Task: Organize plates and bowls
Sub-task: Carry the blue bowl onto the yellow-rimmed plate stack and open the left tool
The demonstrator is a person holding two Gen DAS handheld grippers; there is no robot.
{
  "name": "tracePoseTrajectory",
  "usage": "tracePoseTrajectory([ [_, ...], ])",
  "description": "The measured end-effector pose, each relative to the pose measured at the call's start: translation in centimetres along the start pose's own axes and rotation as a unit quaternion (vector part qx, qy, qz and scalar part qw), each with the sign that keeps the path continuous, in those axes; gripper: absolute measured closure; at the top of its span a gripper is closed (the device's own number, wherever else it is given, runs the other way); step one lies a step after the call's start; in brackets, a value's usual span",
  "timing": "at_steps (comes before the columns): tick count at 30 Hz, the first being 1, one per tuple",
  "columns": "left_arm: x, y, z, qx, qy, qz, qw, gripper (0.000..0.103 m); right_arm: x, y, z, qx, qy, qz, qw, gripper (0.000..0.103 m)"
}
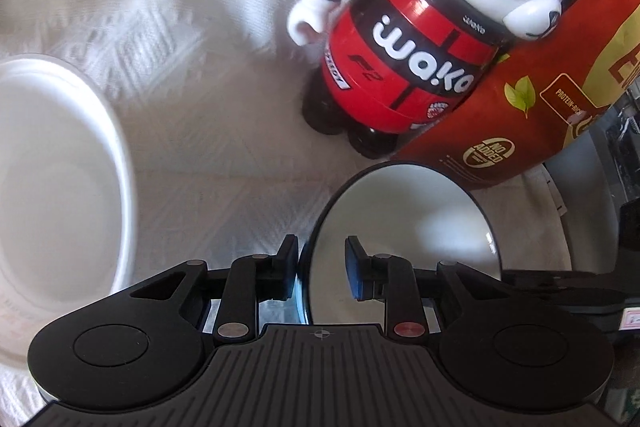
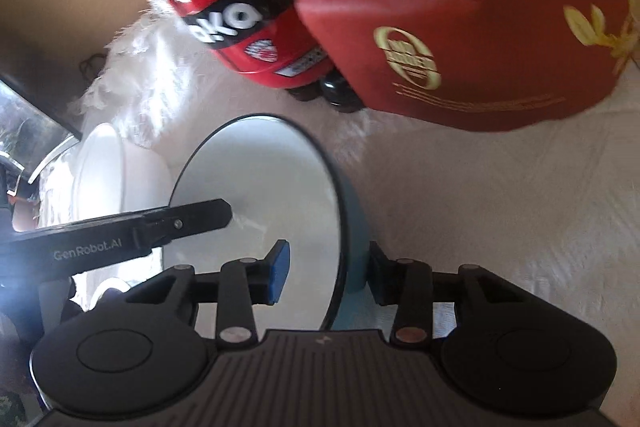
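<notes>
A white woven cloth [image 1: 208,155] with a raised diamond pattern and a fringed edge covers the surface; a red, black and white robot-shaped toy bottle [image 1: 404,43] printed "wako" stands upright on it, on small black feet; just beside the bottle, touching it, leans a dark red food pouch [image 1: 532,107] with gold lettering, leaf motifs and a round "no added" seal; beyond the fringe lies a plain brown counter [image 2: 48,39]; at the far right edge, dark objects too blurred to identify.
</notes>
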State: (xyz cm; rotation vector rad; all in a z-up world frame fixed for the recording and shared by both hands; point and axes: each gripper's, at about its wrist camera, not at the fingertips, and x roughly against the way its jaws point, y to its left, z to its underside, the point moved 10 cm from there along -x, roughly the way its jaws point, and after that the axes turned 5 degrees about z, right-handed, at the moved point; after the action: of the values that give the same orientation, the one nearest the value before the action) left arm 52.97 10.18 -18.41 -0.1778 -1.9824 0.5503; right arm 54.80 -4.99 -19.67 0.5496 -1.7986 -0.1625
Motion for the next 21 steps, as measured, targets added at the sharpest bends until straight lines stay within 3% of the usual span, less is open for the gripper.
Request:
tracePoseTrajectory([
  [8,-2.3,-0.1,0.5,-0.004,0.031,-0.016,0.9994,0.075,-0.5,-0.5,0.4,-0.025,0.001,0.007,1.000,0.061],
  [12,-2.7,-0.1,0.6,0.009,0.043,-0.024,0.9987,0.067,-0.7,-0.5,0.5,-0.029,0.001,0.010,1.000,0.060],
  [16,-2.2,-0.3,0.9,0.008,0.046,-0.033,0.9984,0.064,-0.3,0.2,0.3,-0.028,-0.001,0.012,1.000,0.060],
  [21,-0.3,-1.1,0.4,0.021,0.036,-0.017,0.9990,0.064,0.7,0.7,0.1,-0.026,-0.002,0.008,1.000,0.059],
])
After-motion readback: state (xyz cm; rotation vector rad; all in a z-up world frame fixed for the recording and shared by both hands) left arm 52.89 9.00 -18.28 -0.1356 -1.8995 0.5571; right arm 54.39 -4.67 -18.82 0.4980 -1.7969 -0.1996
